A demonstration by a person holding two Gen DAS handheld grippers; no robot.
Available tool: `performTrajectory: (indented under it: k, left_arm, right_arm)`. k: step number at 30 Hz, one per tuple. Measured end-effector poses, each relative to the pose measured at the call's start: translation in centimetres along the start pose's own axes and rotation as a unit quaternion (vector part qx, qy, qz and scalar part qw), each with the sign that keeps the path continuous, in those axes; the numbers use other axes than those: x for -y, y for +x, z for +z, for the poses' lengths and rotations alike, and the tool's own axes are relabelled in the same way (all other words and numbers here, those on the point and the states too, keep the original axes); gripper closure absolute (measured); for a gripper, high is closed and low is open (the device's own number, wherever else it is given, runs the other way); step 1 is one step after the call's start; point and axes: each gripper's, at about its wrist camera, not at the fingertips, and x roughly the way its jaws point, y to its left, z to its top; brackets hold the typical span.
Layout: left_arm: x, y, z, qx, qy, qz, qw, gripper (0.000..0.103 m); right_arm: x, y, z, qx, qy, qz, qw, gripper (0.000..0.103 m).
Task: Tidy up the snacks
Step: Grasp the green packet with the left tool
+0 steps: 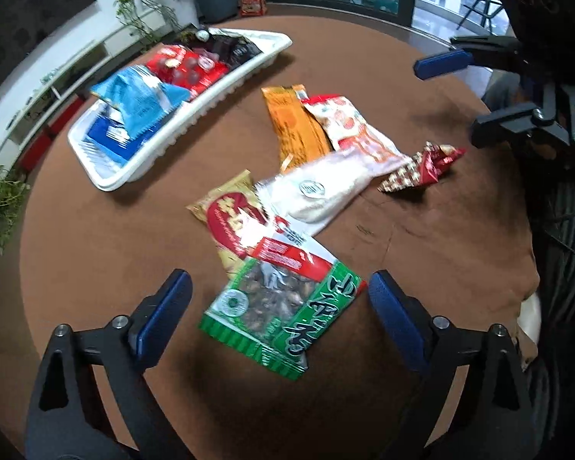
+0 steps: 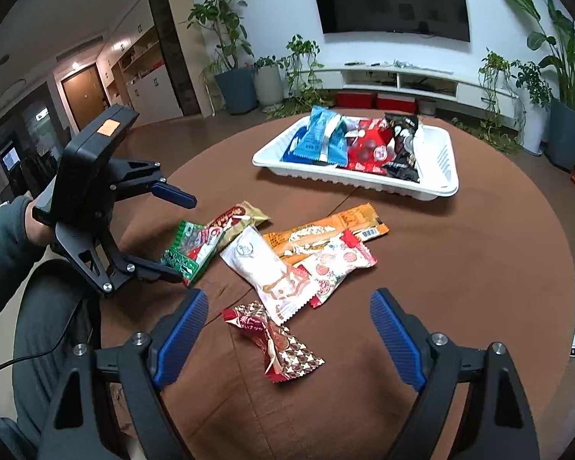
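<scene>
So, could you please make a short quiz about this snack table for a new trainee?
1. True or false: the white tray already holds some snacks.
2. Which packet lies nearest the left hand-held gripper: A) green packet B) orange packet C) blue packet?
3. Fill in: the right hand-held gripper hovers over the red and ____ wrapper.

Key: 1 true; 2 A; 3 gold.
</scene>
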Motion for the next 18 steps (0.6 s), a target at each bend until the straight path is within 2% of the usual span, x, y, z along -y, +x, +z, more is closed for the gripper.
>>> performTrajectory:
  k: [2,3,4,7,14,18]
  left_arm:
    - [0.4,0.4,-0.2,-0.007,0.004,-0.015,0.9999,0.010]
    - [0.4,0.6,-0.3,-0.012,0.005,-0.016,0.9998,0.018]
    - [0.6,0.7,-0.5,-0.016,0.004,-0.018,0.9997,0.031]
    - [0.5,0.5,-0.9,-0.014,-0.006,-0.041,0.9990,0.041]
    - [1.2,0.2,-1.0,-0.020,-0.017,-0.021,0.9994,0.041]
    - [2.2,0.0,-0.8,-0.023,-0.005,-0.008,0.9997,0.041]
  right_arm:
    - [0.0,0.3,0.0,-0.005,0.000,-0.001,1.000,0.014]
    - [0.1,0.4,0.0,-0.007,0.000,-0.001,1.000,0.014]
    - [0.1,0.5,0.0,-0.009,0.001,-0.002,1.000,0.014]
    - [0.3,0.6,-0.1,-0.013,0.005,-0.007,1.000,0.014]
    - [0.3,0.8,-0.1,-0.017,0.007,-0.010,1.000,0.014]
    - [0.2,1.2,-0.2,-0.026,-0.001,-0.017,1.000,0.014]
